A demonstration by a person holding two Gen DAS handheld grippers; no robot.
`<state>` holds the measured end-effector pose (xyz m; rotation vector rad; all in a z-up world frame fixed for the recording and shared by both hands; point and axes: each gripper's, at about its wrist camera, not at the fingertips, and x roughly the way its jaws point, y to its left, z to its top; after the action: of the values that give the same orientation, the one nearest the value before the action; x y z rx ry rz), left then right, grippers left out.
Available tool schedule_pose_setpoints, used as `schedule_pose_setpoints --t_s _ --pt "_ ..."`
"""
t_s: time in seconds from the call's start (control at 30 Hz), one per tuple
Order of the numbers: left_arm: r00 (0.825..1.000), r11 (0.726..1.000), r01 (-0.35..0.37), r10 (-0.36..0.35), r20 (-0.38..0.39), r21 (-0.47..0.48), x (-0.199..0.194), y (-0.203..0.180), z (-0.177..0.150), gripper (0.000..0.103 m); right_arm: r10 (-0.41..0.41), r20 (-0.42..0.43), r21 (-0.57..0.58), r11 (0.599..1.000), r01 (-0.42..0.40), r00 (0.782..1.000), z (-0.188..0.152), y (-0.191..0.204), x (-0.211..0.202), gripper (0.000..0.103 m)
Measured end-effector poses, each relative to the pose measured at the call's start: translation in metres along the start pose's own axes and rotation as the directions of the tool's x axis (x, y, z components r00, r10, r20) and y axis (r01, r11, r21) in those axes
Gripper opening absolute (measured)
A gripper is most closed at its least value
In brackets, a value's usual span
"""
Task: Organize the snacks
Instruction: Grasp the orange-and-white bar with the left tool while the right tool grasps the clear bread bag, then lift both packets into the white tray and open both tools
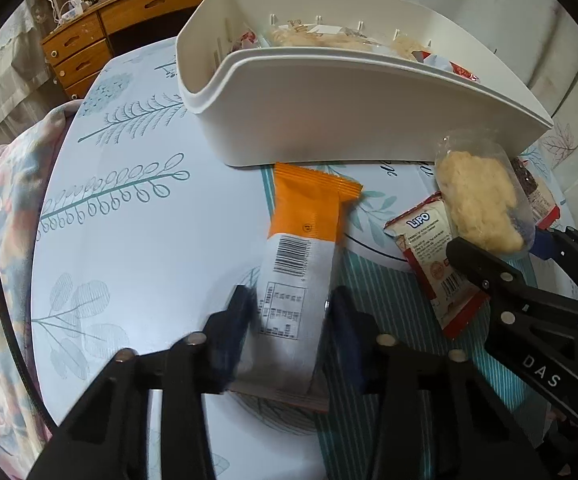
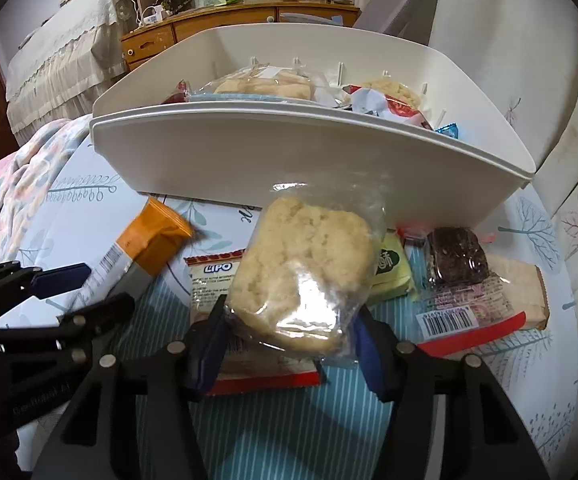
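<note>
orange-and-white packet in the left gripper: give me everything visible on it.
The orange-and-white packet is a sealed, glossy pillow wrapper: orange upper part with a crimped end, white lower part printed with a barcode and a small table. It looks full and unopened. The left gripper is shut on its white end, pads on both sides. Its orange end points toward the white bin, just short of it, above the tablecloth.

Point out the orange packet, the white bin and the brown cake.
orange packet point(image 1: 309, 208), left wrist view, orange upper half.
white bin point(image 2: 289, 156), right wrist view, front wall.
brown cake point(image 2: 455, 258), right wrist view, top face.
</note>
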<state>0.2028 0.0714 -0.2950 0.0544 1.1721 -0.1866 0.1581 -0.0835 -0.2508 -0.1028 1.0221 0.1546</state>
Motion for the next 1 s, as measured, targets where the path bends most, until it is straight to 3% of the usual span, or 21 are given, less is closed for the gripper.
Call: schedule_pose_setpoints --t_s 0.33,0.73,1.0 --pt "0.995 0.997 0.068 -0.066 -0.074 0.028 -0.009 0.016 -0.010 0.036 -0.004 -0.045 0.039 0.999 0.006 0.999 -0.007 0.024 -0.018 0.054" --pt "0.995 0.995 0.101 -0.102 -0.017 -0.017 -0.067 0.052 -0.017 0.035 0.072 -0.076 0.095 0.993 -0.064 0.995 -0.002 0.069 -0.055 0.054" --pt "0.994 0.993 0.105 -0.104 0.027 -0.045 -0.106 0.070 -0.006 0.036 0.109 -0.015 0.123 0.987 -0.106 0.994 0.028 0.084 -0.082 0.053"
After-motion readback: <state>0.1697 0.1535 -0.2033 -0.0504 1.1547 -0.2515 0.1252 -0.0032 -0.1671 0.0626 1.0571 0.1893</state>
